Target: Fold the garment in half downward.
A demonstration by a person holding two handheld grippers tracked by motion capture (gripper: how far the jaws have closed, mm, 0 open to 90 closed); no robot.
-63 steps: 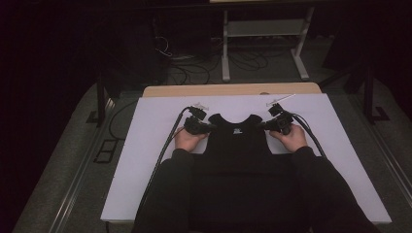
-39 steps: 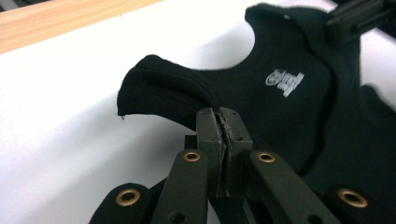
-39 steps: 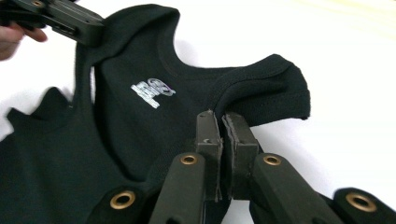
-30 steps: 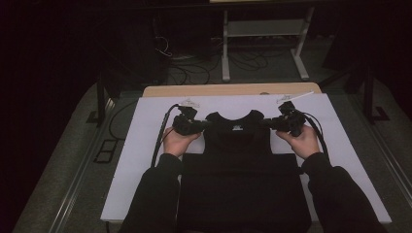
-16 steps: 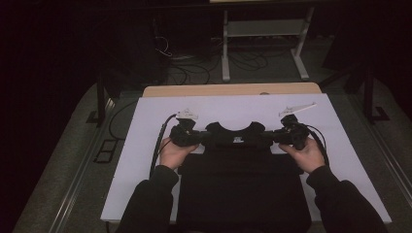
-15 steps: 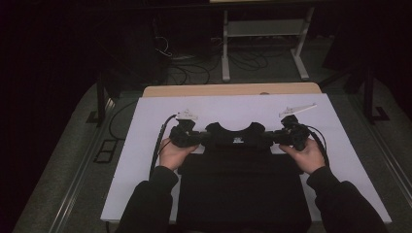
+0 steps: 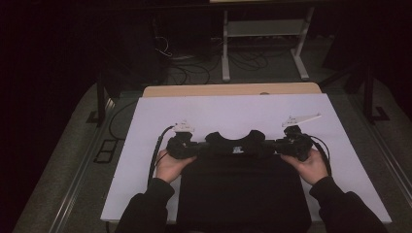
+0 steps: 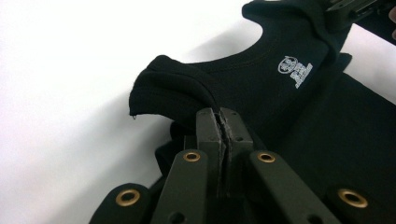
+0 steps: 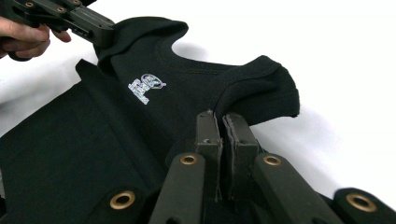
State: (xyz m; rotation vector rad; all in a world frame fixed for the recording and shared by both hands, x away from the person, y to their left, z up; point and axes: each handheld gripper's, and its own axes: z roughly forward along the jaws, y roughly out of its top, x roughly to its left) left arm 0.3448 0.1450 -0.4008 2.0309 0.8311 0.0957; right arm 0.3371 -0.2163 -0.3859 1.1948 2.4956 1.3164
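The black garment (image 7: 242, 184) is spread on the white table (image 7: 233, 109), its neckline toward the far edge and its lower part hanging off the near edge by the person's body. It is held at both shoulders: the left tongs (image 7: 190, 148) are clamped on the cloth at one shoulder, and in the left gripper view the jaws are seen pressed together with a fold of fabric pinched between them. The right tongs (image 7: 284, 144) are clamped on the other shoulder in the same way — in the right gripper view the pads are shut on a bunched edge just below the sleeve opening. A small white logo (image 8: 295, 70) is seen under the neckline (image 7: 233, 138).

The step in hand is judged to be the laying-out or folding of the top part. For this to be done well, both grips are best kept firm and level, so that the shoulder line is held straight and taut between the tongs without being stretched. The two hands should be moved together at one pace — a lag on either side would skew the fold. The cloth should be lowered flat before it is let go, and the bunched fabric at each shoulder smoothed out rather than trapped beneath.
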